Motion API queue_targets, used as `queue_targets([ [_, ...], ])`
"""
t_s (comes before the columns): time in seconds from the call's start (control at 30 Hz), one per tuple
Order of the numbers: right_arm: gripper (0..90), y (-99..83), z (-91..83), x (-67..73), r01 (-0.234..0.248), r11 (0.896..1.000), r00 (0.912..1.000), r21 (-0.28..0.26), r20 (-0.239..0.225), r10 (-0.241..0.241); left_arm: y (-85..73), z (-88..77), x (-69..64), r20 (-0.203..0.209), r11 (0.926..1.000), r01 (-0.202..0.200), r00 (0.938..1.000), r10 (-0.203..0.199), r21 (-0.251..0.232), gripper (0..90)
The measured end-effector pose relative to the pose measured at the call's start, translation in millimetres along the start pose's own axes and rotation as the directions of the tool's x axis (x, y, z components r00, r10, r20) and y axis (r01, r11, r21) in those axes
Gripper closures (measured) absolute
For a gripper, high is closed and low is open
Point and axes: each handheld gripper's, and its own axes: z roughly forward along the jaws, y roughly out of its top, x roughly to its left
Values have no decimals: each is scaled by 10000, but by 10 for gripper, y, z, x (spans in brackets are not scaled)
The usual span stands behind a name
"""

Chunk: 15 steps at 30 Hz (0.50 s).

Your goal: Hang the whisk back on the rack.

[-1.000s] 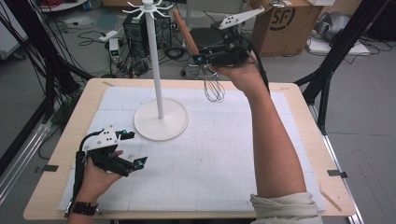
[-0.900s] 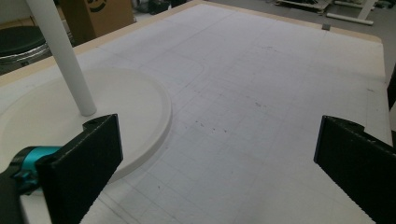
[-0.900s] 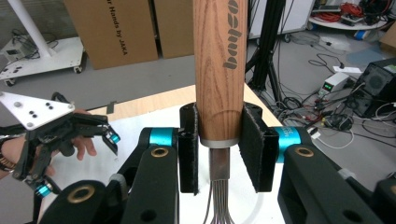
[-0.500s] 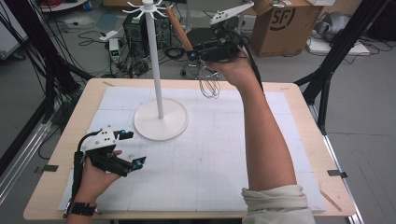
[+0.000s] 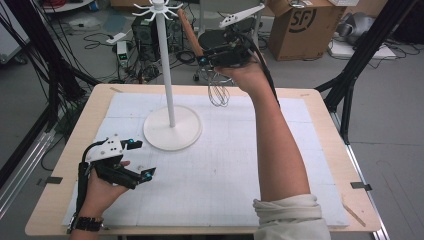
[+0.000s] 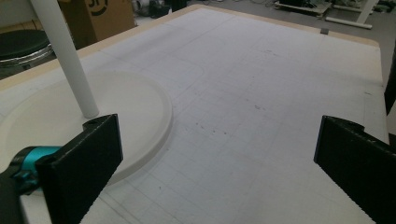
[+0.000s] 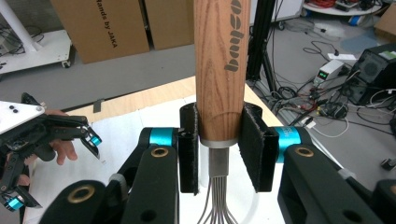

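High beside the white hook stand, I log my right gripper pinching a wooden-handled whisk for hanging, left gripper spread wide, idle on the table.

A pale wooden table carries a white gridded mat that leaves only the edges bare. Around it lies a grey floor. Beyond the far edge, black cables tangle across the floor beside a power strip and a dark electronics box. A brown cardboard box stands past the far right corner. Black frame struts slant down at both sides.
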Motion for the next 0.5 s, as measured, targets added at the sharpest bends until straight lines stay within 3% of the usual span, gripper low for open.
queue_targets([
  [0.5, 702, 71, 281, -6, -8, 9994, 10000, 336, -37, 10, -3, -14, 10, -27, 10000, 30, 10000, -30, -32, 17],
])
